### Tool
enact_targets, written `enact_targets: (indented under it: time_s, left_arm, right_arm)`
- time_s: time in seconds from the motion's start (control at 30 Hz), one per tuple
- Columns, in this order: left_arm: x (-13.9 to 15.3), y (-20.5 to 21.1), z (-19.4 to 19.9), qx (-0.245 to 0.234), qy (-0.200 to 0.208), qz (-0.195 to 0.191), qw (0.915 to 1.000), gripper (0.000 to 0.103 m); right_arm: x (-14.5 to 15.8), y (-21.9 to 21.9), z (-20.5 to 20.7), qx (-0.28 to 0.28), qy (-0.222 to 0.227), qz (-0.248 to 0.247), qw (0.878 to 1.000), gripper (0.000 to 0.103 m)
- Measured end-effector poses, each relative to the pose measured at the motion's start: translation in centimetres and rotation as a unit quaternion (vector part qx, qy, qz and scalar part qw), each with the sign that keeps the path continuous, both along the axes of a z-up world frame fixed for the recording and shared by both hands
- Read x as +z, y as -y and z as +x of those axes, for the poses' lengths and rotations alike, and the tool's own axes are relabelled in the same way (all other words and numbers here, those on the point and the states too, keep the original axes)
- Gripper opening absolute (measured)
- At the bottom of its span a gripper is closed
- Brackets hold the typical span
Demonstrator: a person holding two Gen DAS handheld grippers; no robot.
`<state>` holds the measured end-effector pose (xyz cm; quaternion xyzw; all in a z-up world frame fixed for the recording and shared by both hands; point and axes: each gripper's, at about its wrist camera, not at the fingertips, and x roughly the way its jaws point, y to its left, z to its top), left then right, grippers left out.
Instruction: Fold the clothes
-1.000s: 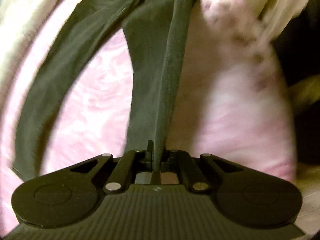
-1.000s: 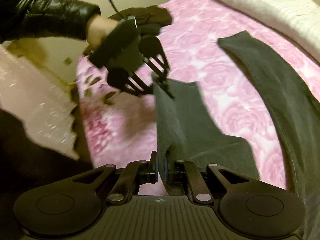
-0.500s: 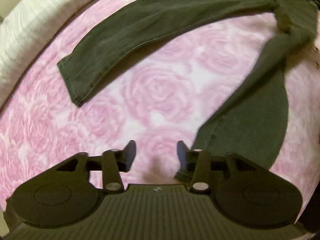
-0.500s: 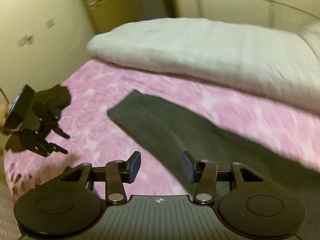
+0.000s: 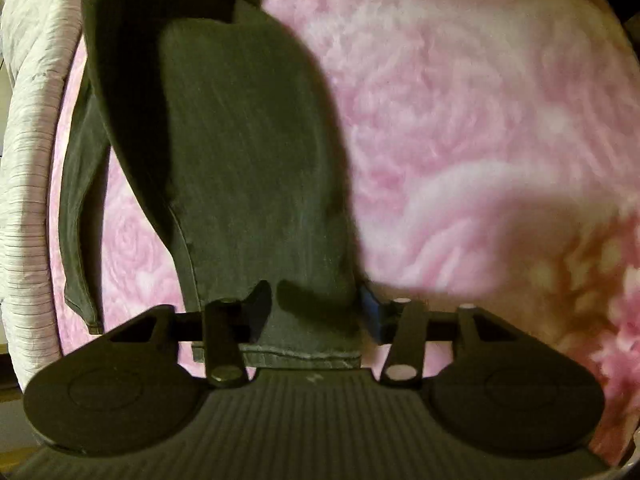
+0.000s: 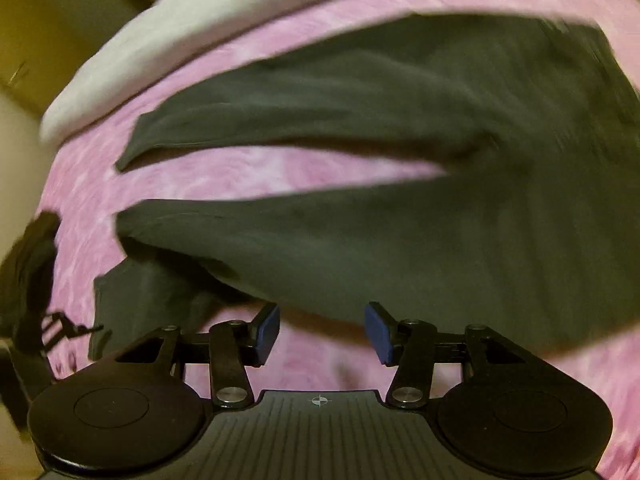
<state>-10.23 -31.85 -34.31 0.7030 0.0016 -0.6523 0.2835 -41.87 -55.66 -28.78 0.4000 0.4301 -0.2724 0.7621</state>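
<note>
Dark grey trousers (image 6: 400, 152) lie spread on a pink rose-patterned bedspread (image 6: 280, 176), both legs pointing left in the right wrist view. The near leg is folded back on itself, its hem end (image 6: 144, 300) lying at lower left. My right gripper (image 6: 322, 330) is open and empty, just above the bedspread beside the near leg. In the left wrist view my left gripper (image 5: 314, 308) is open, its jaws straddling the hem end of the near trouser leg (image 5: 248, 184) without holding it. The left gripper also shows at the left edge of the right wrist view (image 6: 68, 328).
A white quilted blanket (image 6: 200, 12) lies along the far side of the bed; it also shows at the left edge of the left wrist view (image 5: 28, 160). Beige wall and cupboard (image 6: 52, 12) stand beyond. The pink bedspread (image 5: 480, 120) extends to the right of the leg.
Both grippers let go of the trouser leg a second ago and opened. Since then the left gripper has come down over the leg's hem, and the right gripper has swung toward the trousers' middle.
</note>
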Motion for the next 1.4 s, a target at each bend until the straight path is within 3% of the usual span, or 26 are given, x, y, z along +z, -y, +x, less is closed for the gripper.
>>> enact_targets:
  time_s: [0.07,0.13,0.17,0.27,0.33,0.43,0.8,0.87,1.0,1.07,1.2,1.3,1.4]
  left_arm:
    - [0.4,0.0,0.0,-0.003,0.002,0.005,1.0,0.007]
    - [1.4,0.0,0.3,0.004,-0.005,0.01,0.9999,0.004]
    - [2.8,0.2,1.0,0.026,-0.032,0.025,0.9988,0.003]
    - [7.6,0.3,4.0,0.078,-0.131,0.098,0.9835,0.003]
    - [9.7,0.1,6.0,0.098,-0.165,0.152,0.9697,0.003]
    - [10.4,0.2,7.4,0.119,-0.159,0.205,0.9584,0.003]
    - [10.2,-0.9,5.8,0.103,-0.144,0.272,0.946,0.003]
    - [9.5,-1.3,4.8,0.093,-0.129,0.278,0.9473,0.003]
    - [7.9,-1.6,2.6,0.062,-0.068,0.281,0.9551,0.015]
    - [8.1,-0.8,2.0,0.065,-0.067,0.282,0.9548,0.017]
    - [8.7,2.7,-0.6,0.079,-0.087,0.255,0.9596,0.017]
    - [8.9,6.4,-4.1,0.083,-0.114,0.216,0.9661,0.017]
    - [9.0,10.1,-7.5,0.086,-0.14,0.177,0.9705,0.023]
  right_arm:
    - [-1.2,0.6,-1.6,-0.037,-0.003,0.018,0.999,0.059]
    - [-2.1,1.1,-3.8,-0.077,-0.006,0.027,0.997,0.061]
    - [-2.3,1.3,-4.9,-0.099,-0.007,0.029,0.995,0.062]
    - [-2.6,1.8,-8.4,-0.16,0.001,0.033,0.987,0.064]
    - [-2.8,2.5,-10.2,-0.188,0.014,0.03,0.982,0.067]
    - [-3.2,3.7,-13.0,-0.23,0.033,0.026,0.972,0.072]
    - [-5.2,7.0,-21.5,-0.366,0.077,0.01,0.927,0.074]
    - [-5.1,7.2,-23.1,-0.388,0.069,0.003,0.919,0.074]
    - [-4.3,7.8,-26.1,-0.414,0.053,-0.016,0.908,0.074]
    - [-3.5,8.5,-27.4,-0.421,0.052,-0.031,0.905,0.074]
    - [-2.0,11.3,-29.2,-0.404,0.047,-0.07,0.911,0.074]
    - [-0.9,14.3,-29.3,-0.355,0.043,-0.107,0.928,0.074]
    - [0.1,17.8,-28.2,-0.266,0.04,-0.142,0.953,0.074]
